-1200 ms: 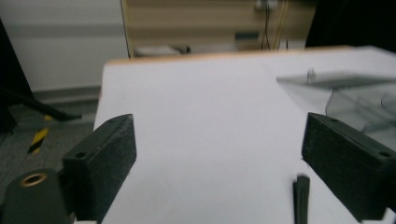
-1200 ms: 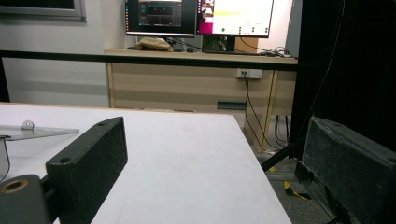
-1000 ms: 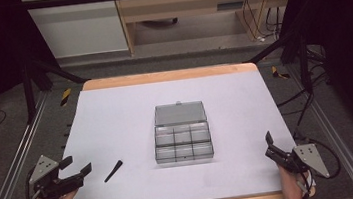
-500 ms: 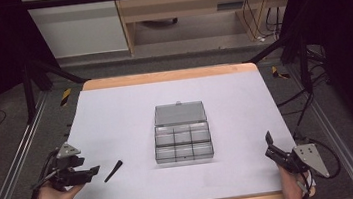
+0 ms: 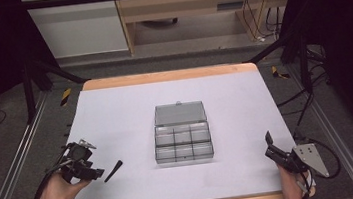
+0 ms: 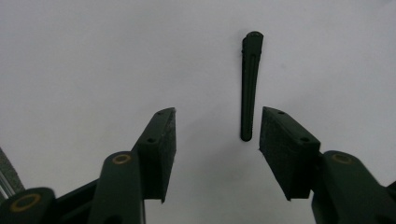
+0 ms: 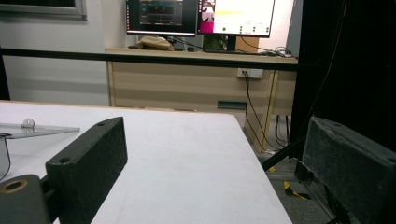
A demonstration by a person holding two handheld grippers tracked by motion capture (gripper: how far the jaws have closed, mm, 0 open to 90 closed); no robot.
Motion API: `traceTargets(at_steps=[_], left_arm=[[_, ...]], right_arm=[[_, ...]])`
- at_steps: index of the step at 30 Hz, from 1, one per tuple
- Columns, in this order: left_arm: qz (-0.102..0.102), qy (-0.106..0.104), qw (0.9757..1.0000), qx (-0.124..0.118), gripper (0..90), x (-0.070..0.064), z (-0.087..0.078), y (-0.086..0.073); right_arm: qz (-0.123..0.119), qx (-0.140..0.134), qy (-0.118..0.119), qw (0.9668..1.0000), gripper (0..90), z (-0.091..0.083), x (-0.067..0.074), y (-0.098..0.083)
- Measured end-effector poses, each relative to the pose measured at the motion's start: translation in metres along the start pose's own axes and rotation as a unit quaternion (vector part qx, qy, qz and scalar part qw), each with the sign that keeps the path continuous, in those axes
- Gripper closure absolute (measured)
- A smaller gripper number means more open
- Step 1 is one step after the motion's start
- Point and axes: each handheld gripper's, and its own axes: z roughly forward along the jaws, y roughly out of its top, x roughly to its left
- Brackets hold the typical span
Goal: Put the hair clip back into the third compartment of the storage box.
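A thin black tapered stick [image 5: 113, 170] lies flat on the white table top [image 5: 131, 114], near the front left. My left gripper [image 5: 94, 173] is just left of it, held low in a hand. In the left gripper view the stick [image 6: 250, 84] runs away from me. Its near end sits just inside the tip of the right pad [image 6: 285, 144], and nothing presses on it. The left gripper [image 6: 217, 116] is open; its jaws have just been closing. My right gripper [image 5: 269, 145] rests at the table's front right corner, open wide [image 7: 217, 126] with nothing between its pads.
A clear plastic compartment box [image 5: 183, 144] stands in the middle of the table, its lid [image 5: 179, 113] folded back flat. The lid's edge [image 7: 37, 128] appears left of the right gripper's jaws. Beyond the table stand a wooden desk [image 7: 196, 79] and monitors [image 7: 201, 16].
The left gripper has moved right across the table up to the stick, and its jaws stand narrower than before. The right gripper, the stick and the box have not moved.
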Motion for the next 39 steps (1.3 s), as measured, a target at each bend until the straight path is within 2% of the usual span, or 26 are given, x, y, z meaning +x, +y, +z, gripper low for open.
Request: traceTargets(at_steps=[6,14,21,27,32,39], left_arm=[[0.014,-0.01,0.9991,0.04,53.0,-0.006,0.009,0.012],[0.019,-0.013,0.9974,0.069,56.6,-0.011,0.023,0.03],[0.019,-0.024,0.9949,0.096,57.0,-0.012,0.036,0.045],[0.025,-0.028,0.993,0.112,58.2,-0.015,0.048,0.053],[0.023,-0.028,0.9927,0.115,60.3,-0.016,0.053,0.055],[0.029,-0.019,0.9911,0.129,62.8,-0.018,0.058,0.058]], right_arm=[[0.0,0.0,0.0,1.0,6.6,0.0,0.0,0.0],[-0.001,0.002,0.0,1.0,6.6,0.0,0.0,0.0],[-0.002,0.003,0.0,1.0,6.7,0.0,0.0,0.0],[-0.001,0.003,0.0,1.0,6.7,0.0,0.0,0.0],[-0.002,0.003,0.0,1.0,6.8,0.0,0.0,0.0],[-0.001,0.004,0.001,1.0,6.9,0.001,0.0,0.0]])
